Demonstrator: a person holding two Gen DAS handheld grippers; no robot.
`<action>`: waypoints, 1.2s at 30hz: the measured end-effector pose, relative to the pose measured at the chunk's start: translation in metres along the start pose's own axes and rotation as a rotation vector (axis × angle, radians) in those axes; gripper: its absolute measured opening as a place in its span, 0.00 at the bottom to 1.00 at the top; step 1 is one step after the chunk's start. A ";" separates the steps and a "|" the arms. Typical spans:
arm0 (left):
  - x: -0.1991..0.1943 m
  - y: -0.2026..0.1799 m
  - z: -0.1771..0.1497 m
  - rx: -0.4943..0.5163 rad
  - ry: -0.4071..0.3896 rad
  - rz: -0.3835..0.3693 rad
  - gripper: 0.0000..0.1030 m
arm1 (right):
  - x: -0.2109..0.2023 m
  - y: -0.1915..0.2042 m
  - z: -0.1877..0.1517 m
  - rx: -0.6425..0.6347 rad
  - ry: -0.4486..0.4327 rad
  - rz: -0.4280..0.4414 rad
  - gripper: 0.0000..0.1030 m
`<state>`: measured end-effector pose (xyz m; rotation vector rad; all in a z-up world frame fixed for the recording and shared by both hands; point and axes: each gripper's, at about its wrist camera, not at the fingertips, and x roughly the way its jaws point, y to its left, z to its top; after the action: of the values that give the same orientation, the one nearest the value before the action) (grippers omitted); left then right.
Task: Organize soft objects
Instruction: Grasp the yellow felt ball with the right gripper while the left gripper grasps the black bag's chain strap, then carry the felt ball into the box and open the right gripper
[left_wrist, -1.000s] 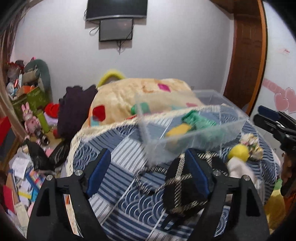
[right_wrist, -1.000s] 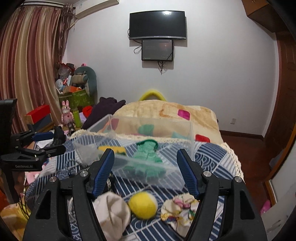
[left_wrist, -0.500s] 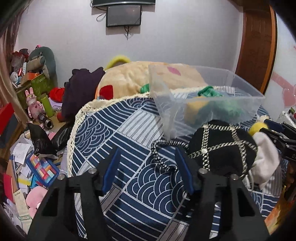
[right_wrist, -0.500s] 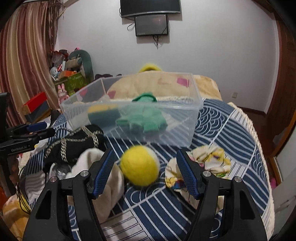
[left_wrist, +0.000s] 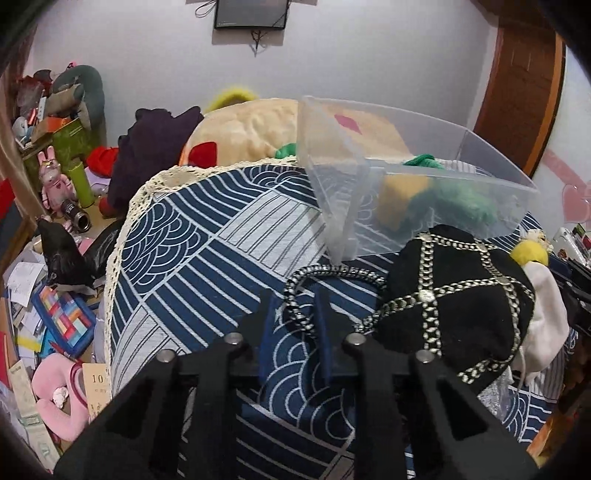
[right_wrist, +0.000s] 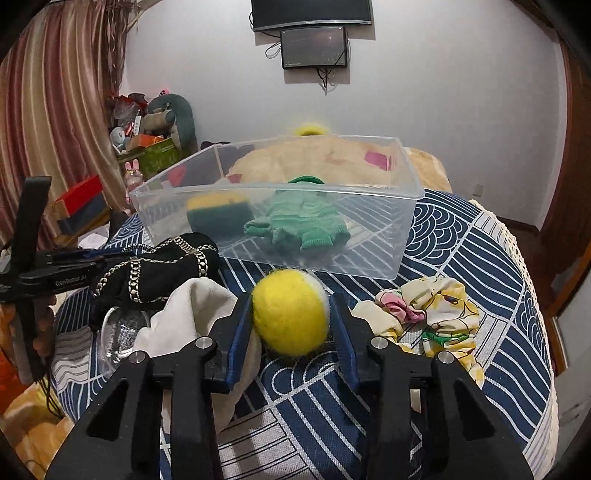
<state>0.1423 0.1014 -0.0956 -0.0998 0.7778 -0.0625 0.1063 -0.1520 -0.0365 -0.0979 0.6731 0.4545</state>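
Note:
A clear plastic bin (right_wrist: 373, 254) (left_wrist: 491, 155) stands on the blue patterned cloth and holds a green knit piece (right_wrist: 299, 221) and a yellow-green sponge (right_wrist: 218, 214). My right gripper (right_wrist: 291, 317) is shut on a yellow felt ball (right_wrist: 290, 314) just in front of the bin. My left gripper (left_wrist: 295, 314) is closed on the chain strap (left_wrist: 299, 302) of a black pouch (left_wrist: 454, 310) (right_wrist: 159, 269). A white cloth (right_wrist: 192, 321) and a floral scrunchie (right_wrist: 432, 314) lie beside the ball.
The table's cloth (left_wrist: 207, 251) has a lace edge at the left. The floor left of it is cluttered with books and toys (left_wrist: 55, 314). A beige blanket (left_wrist: 255, 129) lies behind the bin. A wooden door (left_wrist: 524, 74) is at the right.
Both grippers moved down and forward and closed: the right one onto the yellow ball, the left one onto the pouch's chain strap.

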 end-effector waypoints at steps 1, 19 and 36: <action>-0.002 -0.001 0.000 0.003 -0.008 -0.002 0.12 | 0.000 -0.001 0.001 0.002 -0.003 0.002 0.37; -0.062 -0.038 0.007 0.084 -0.169 -0.010 0.06 | -0.031 0.006 0.017 -0.028 -0.108 -0.005 0.37; -0.093 -0.056 0.057 0.070 -0.298 -0.089 0.06 | -0.035 0.011 0.054 -0.028 -0.200 0.001 0.37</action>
<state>0.1146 0.0586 0.0158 -0.0749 0.4732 -0.1553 0.1085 -0.1424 0.0280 -0.0773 0.4705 0.4674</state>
